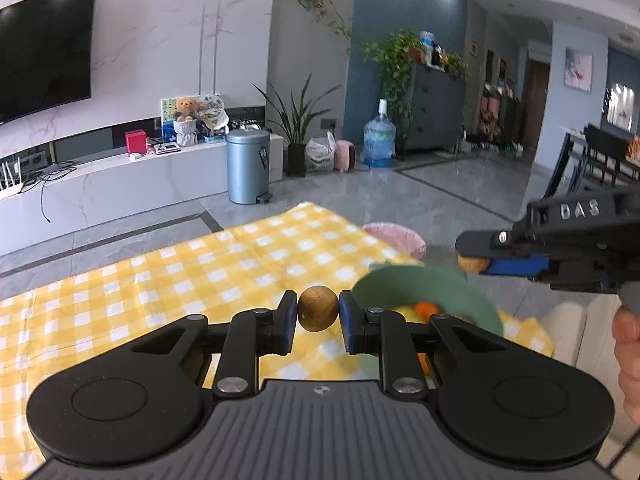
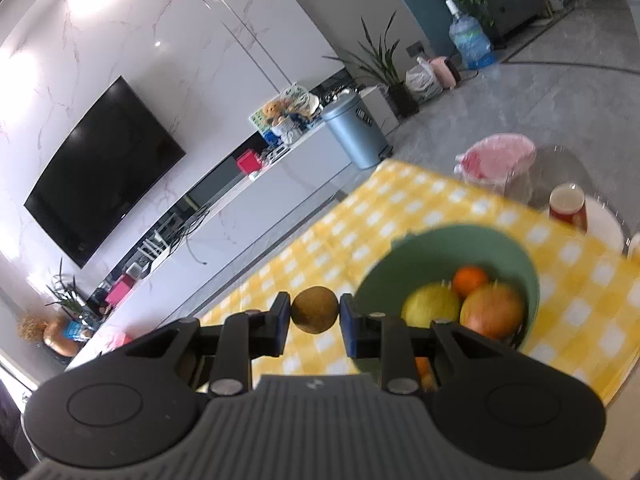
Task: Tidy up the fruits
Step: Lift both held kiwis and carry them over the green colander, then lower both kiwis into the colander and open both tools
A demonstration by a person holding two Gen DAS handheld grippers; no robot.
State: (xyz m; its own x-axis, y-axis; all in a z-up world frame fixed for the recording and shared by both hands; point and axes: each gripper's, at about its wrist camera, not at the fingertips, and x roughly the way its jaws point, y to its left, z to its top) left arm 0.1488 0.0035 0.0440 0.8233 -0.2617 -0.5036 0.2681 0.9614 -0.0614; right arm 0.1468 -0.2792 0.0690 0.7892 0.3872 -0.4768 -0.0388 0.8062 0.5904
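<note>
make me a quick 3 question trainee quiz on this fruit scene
1. True or false: the left gripper is shut on a small brown fruit.
2. What does the right gripper hold? A) an orange B) a brown fruit C) nothing
3. Which fruit in the green bowl sits farthest from the right wrist camera?

Key
1. True.
2. B.
3. The orange, behind the yellow fruit and the reddish fruit.
</note>
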